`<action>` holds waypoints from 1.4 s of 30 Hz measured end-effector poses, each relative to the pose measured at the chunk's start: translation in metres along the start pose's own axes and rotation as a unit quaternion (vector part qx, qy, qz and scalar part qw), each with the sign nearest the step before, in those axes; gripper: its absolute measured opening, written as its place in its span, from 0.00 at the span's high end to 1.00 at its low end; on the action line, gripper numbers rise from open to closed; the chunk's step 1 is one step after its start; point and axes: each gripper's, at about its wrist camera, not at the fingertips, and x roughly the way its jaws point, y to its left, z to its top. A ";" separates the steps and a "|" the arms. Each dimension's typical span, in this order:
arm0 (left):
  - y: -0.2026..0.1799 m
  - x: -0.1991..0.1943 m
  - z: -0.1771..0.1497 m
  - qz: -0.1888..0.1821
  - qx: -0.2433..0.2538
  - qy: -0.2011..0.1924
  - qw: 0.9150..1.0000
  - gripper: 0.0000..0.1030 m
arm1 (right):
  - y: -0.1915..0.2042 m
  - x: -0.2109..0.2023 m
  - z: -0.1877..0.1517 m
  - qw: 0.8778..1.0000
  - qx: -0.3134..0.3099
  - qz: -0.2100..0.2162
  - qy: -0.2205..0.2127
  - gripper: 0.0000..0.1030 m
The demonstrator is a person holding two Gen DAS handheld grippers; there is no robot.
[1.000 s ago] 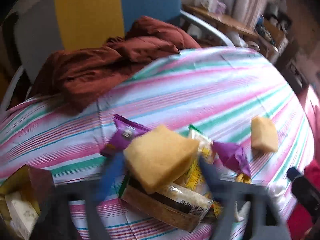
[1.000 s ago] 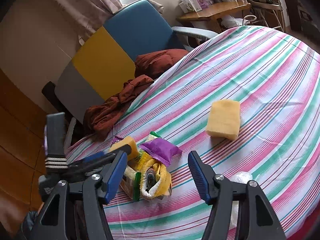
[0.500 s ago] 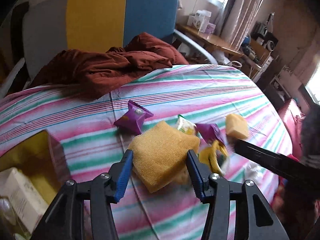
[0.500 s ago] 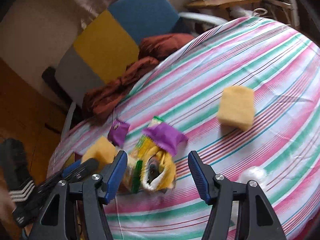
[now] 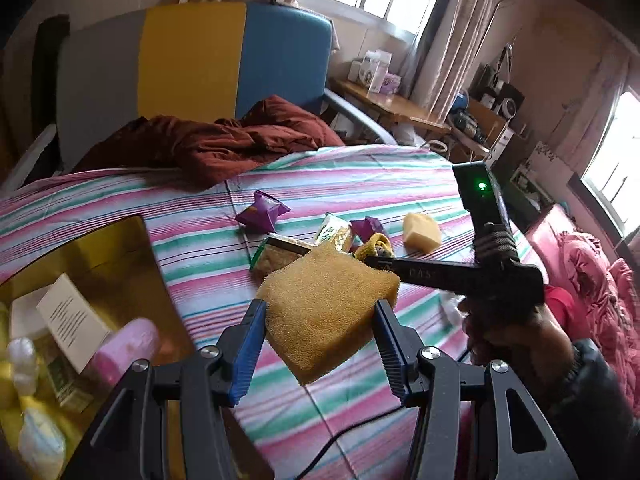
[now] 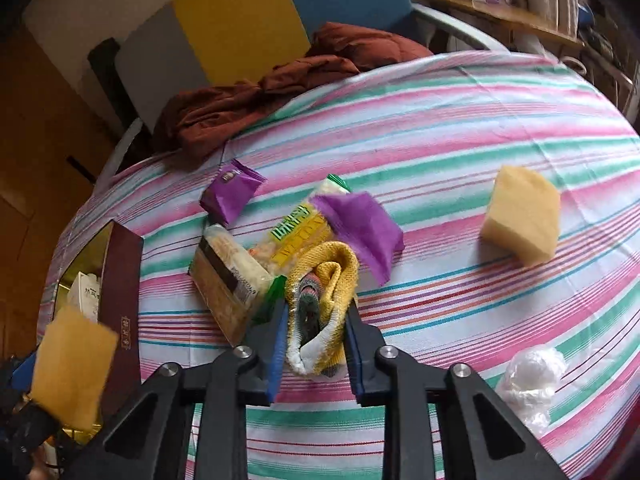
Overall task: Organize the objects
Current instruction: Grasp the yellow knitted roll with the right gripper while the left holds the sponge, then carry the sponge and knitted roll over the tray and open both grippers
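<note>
Sponge (image 5: 326,312) clamped in L claw (image 5: 318,334); rolled cloth (image 6: 320,304) pinched in R claw (image 6: 316,350).

i count two yellow sponges: one (image 5: 328,308) clamped in my left gripper (image 5: 318,326) and one paler sponge (image 6: 522,216) lying on the striped tablecloth (image 6: 460,120). there are two purple snack packets (image 6: 232,196) (image 6: 362,228), one green-and-yellow snack bag (image 6: 298,236), one clear pack of brown crackers (image 6: 226,276), one rolled yellow cloth (image 6: 324,300) pinched in my right gripper (image 6: 316,340), and one crumpled white plastic wad (image 6: 530,380). i also see one open box (image 5: 116,264) with a gold inside, one dark red garment (image 5: 212,144) and one chair (image 5: 192,60) behind the table.
</note>
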 end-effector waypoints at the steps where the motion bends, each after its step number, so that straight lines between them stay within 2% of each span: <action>1: 0.002 -0.007 -0.003 0.001 -0.003 -0.005 1.000 0.47 | 0.000 -0.003 0.000 1.000 0.001 0.001 -0.006 0.77; 3: 0.010 -0.025 -0.012 -0.002 -0.013 -0.014 1.000 0.47 | 0.000 -0.015 0.000 0.999 0.002 0.015 -0.028 0.77; 5: 0.019 -0.038 -0.020 0.006 -0.019 -0.022 1.000 0.47 | 0.007 -0.030 -0.003 0.997 -0.006 0.042 -0.056 0.77; 9: 0.050 -0.064 -0.043 0.025 -0.052 -0.030 0.998 0.47 | 0.016 -0.054 -0.004 0.991 -0.019 0.070 -0.109 0.77; 11: 0.067 -0.073 -0.053 0.037 -0.071 -0.033 0.996 0.47 | 0.014 -0.069 -0.005 0.983 -0.009 0.120 -0.137 0.77; 12: 0.075 -0.077 -0.057 0.040 -0.082 -0.033 0.995 0.47 | 0.014 -0.071 -0.005 0.981 -0.004 0.131 -0.142 0.77; 14: 0.091 -0.085 -0.067 0.051 -0.102 -0.035 0.993 0.47 | 0.014 -0.073 -0.006 0.982 0.001 0.121 -0.146 0.77; 17: 0.111 -0.096 -0.083 0.064 -0.127 -0.039 0.989 0.47 | 0.016 -0.073 -0.007 0.982 0.005 0.118 -0.146 0.77; 22: 0.134 -0.118 -0.104 0.097 -0.138 -0.052 0.984 0.47 | 0.036 -0.074 -0.020 0.985 -0.025 0.109 -0.130 0.77; 31: 0.173 -0.139 -0.127 0.112 -0.185 -0.064 0.974 0.47 | 0.122 -0.072 -0.048 0.977 -0.113 0.154 -0.089 0.77; 37: 0.170 -0.138 -0.127 0.097 -0.181 -0.067 0.976 0.46 | 0.183 -0.059 -0.042 0.972 -0.149 0.166 -0.077 0.77; 42: 0.165 -0.132 -0.126 0.083 -0.174 -0.062 0.979 0.46 | 0.214 -0.050 -0.032 0.970 -0.163 0.166 -0.073 0.77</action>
